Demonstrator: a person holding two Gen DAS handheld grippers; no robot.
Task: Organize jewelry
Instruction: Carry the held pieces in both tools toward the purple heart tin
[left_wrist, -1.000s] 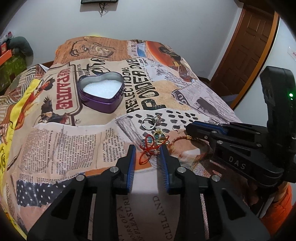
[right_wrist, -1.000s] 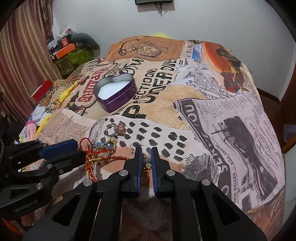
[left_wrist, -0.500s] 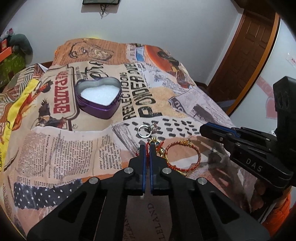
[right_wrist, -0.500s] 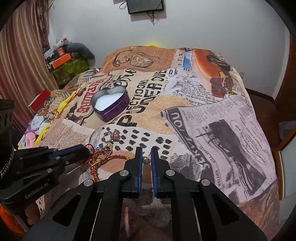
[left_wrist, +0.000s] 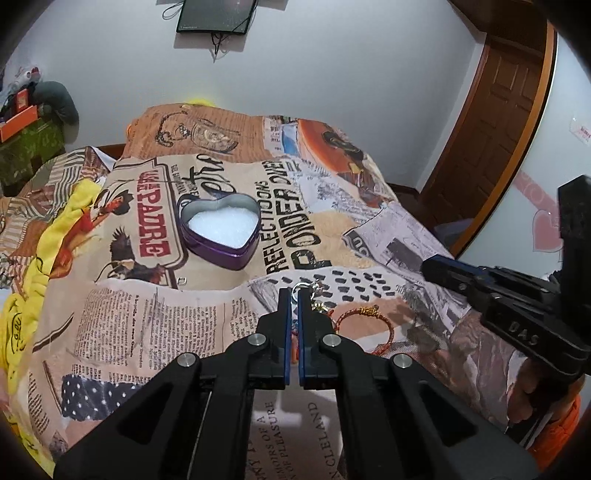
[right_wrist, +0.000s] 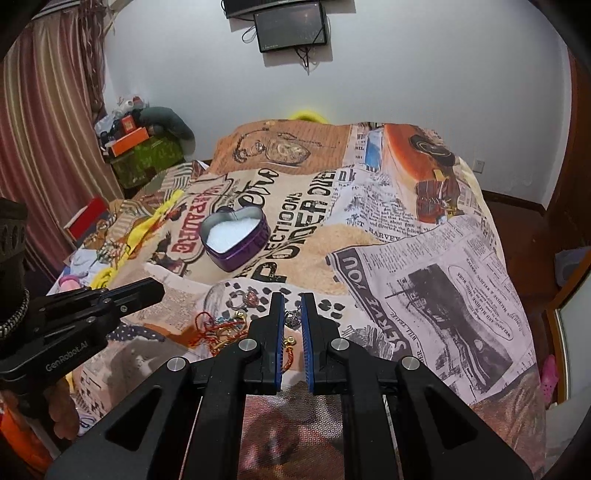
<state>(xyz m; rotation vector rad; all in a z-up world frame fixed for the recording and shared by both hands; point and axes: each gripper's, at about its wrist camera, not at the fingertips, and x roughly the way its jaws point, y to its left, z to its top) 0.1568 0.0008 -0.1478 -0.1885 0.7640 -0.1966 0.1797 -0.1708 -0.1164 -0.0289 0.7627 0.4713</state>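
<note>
The left gripper (left_wrist: 294, 295), fingers nearly closed on a red cord (left_wrist: 294, 341), hovers with the heart tin (left_wrist: 220, 230) ahead-left; the right gripper (right_wrist: 291, 301) holds a narrow gap.

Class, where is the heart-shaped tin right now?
In both wrist views the heart-shaped tin sits open on the bedspread, left of centre, beyond the jewelry pile.

Your right gripper (right_wrist: 291, 299), jaws slightly parted, hovers over the newsprint bedspread (right_wrist: 424, 266) with a small silver charm (right_wrist: 293, 318) between its blue pads, red cord bracelets (right_wrist: 212, 326) lying left of it, and the purple heart-shaped tin (right_wrist: 236, 242) beyond.
</note>
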